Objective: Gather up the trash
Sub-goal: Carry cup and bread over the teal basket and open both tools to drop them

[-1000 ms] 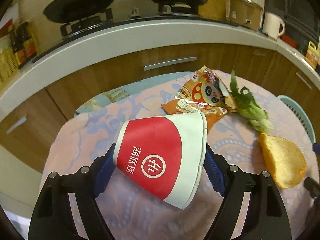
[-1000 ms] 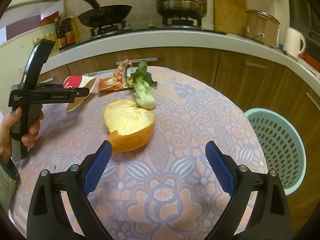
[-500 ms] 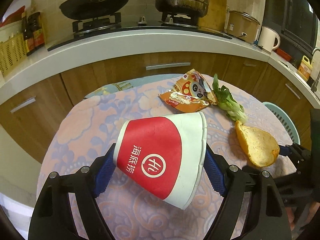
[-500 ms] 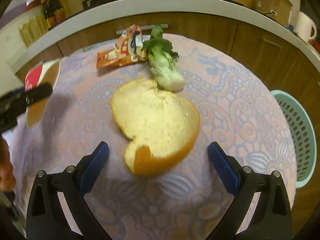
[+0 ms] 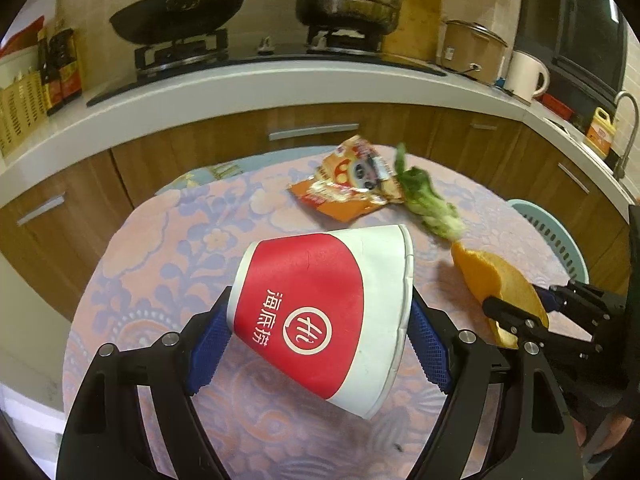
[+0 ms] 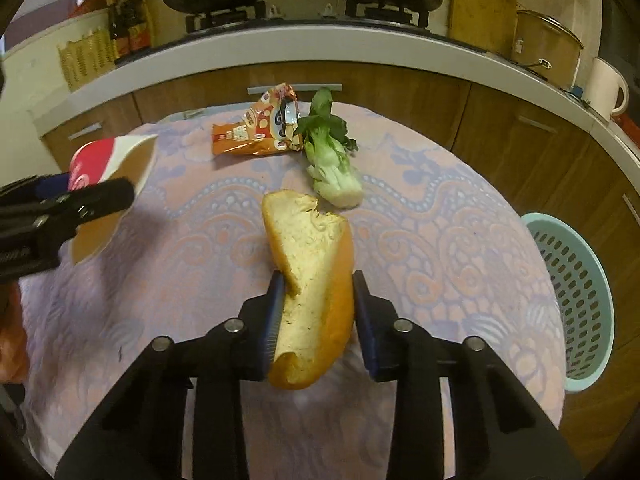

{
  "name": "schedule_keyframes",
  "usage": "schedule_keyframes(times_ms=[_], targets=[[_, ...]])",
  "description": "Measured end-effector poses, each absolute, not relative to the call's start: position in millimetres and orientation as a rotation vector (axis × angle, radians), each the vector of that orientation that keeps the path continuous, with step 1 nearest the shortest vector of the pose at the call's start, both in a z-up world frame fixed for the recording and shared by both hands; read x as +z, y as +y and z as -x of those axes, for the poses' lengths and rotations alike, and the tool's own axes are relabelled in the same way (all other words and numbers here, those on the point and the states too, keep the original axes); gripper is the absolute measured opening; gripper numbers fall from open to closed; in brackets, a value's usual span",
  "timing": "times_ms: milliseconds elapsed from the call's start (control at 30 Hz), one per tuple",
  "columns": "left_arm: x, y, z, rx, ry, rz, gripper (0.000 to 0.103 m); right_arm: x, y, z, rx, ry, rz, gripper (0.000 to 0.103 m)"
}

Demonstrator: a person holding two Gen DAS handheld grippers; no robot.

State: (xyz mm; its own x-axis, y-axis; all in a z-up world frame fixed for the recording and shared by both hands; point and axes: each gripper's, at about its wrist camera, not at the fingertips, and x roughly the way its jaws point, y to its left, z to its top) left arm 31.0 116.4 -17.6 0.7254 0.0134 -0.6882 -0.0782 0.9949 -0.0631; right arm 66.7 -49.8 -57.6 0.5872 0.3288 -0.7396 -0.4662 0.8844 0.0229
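My left gripper (image 5: 320, 332) is shut on a red and white paper cup (image 5: 320, 312), held on its side above the table; the cup also shows in the right wrist view (image 6: 108, 184). My right gripper (image 6: 318, 316) is shut on an orange fruit peel (image 6: 312, 280), squeezed narrow and lifted; the peel also shows in the left wrist view (image 5: 492, 284). An orange snack wrapper (image 6: 260, 128) and a green bok choy stub (image 6: 332, 160) lie on the patterned tablecloth (image 6: 440, 240) at the far side.
A light blue perforated basket (image 6: 576, 292) stands on the floor right of the table. Behind the table runs a white counter (image 5: 280, 84) with a stove, wok, steel pot, a white mug and bottles.
My right gripper moved onto the peel, shut on it and lifted it off the cloth. My left gripper kept hold of the cup and drew back a little.
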Motion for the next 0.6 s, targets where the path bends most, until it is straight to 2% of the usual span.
schedule_keyframes(times_ms=[300, 600], targets=[[8.7, 54.6, -38.4, -0.068, 0.707, 0.061, 0.077, -21.8, -126.7, -51.6, 0.437, 0.733, 0.068, 0.029], [-2.2, -55.7, -74.8, -0.219, 0.743, -0.028, 0.077, -14.4, -229.5, -81.2, 0.268, 0.709, -0.018, 0.029]])
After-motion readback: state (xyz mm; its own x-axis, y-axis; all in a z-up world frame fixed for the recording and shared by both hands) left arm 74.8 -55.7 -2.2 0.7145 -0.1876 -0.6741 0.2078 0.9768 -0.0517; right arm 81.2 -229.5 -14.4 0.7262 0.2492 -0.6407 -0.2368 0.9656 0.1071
